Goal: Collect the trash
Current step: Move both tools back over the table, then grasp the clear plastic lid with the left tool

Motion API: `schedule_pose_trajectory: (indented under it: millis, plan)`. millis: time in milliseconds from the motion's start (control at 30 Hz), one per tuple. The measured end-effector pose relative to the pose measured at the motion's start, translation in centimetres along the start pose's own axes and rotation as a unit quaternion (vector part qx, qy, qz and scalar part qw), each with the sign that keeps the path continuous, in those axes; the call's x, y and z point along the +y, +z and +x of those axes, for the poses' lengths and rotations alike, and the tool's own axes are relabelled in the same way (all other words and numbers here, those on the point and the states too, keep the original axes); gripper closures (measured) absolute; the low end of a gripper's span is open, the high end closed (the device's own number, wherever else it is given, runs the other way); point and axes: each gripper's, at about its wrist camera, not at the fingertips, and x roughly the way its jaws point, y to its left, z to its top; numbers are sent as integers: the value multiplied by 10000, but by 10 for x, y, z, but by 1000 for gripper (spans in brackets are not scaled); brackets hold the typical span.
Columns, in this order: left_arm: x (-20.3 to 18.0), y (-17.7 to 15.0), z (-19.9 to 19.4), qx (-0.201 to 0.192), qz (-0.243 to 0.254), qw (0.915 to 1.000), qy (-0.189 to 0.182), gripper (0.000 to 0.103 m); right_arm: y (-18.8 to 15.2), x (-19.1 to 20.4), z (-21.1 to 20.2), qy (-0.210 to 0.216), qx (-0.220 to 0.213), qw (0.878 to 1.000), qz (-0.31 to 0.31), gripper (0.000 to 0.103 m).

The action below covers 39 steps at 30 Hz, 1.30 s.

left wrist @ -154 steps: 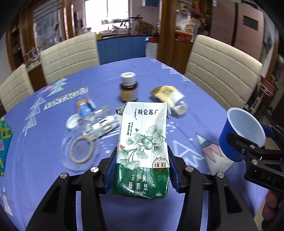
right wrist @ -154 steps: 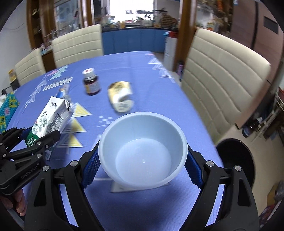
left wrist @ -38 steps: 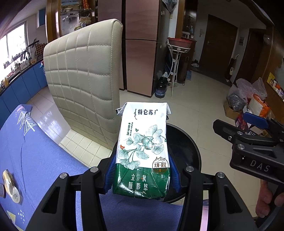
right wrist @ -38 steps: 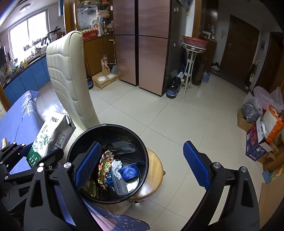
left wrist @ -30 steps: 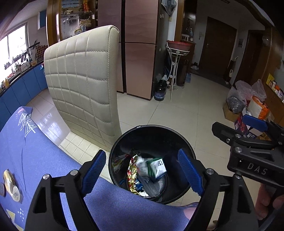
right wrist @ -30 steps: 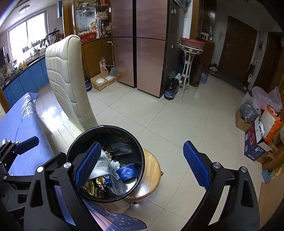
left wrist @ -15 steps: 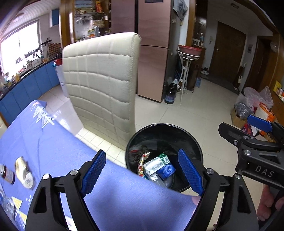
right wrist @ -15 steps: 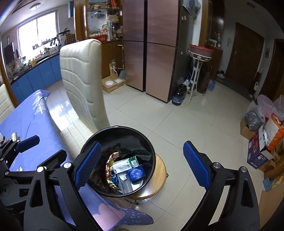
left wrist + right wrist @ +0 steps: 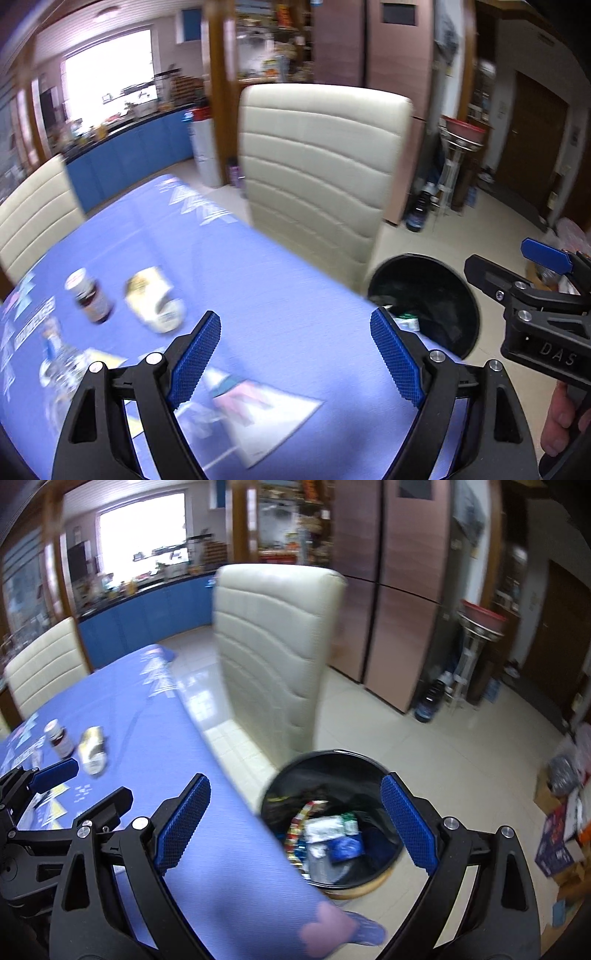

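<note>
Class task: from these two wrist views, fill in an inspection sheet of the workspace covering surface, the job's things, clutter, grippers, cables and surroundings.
Surface: blue patterned tablecloth on the table.
Job's things: black bin on the floor beside the table, holding wrappers and a carton; brown bottle and crumpled yellow-white packet lying on the cloth.
Clutter: blurred clear plastic items at the left; printed sheet near the front edge.
Grippers: left gripper and right gripper both open, empty.
Cables: nothing seen.
Surroundings: cream chair, blue cabinets, tiled floor, boxes and bags at far right.
</note>
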Motion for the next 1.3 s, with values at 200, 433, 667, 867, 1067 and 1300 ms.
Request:
schedule_pose_trajectory:
  millis: [200,433,667,867,1067,1300]
  plan:
    - [58,-21,-20,61,-603,9963,609,22,1,57,3,582,27,9970,-512,10]
    - [126,-60,-40,249,-1340,9805,1415,22,-7,129,14,1262,164,9855,-1119,10]
    - [180,-96,-49,498,-1996,9590,1948,21,-13,197,23,1828,269,9684,-1677,10]
    - [216,-114,-47,598,-2545,9462,1908,12,-16,232,33,2096,343,9564,-2007,10]
    - [230,-123,-27,871,-2539,9422,2005,12,-17,254,56,2264,571,9513,-2012,10]
    - [241,-126,-5,1079,-2477,9423,1980,12,-16,272,74,2351,695,9472,-2069,10]
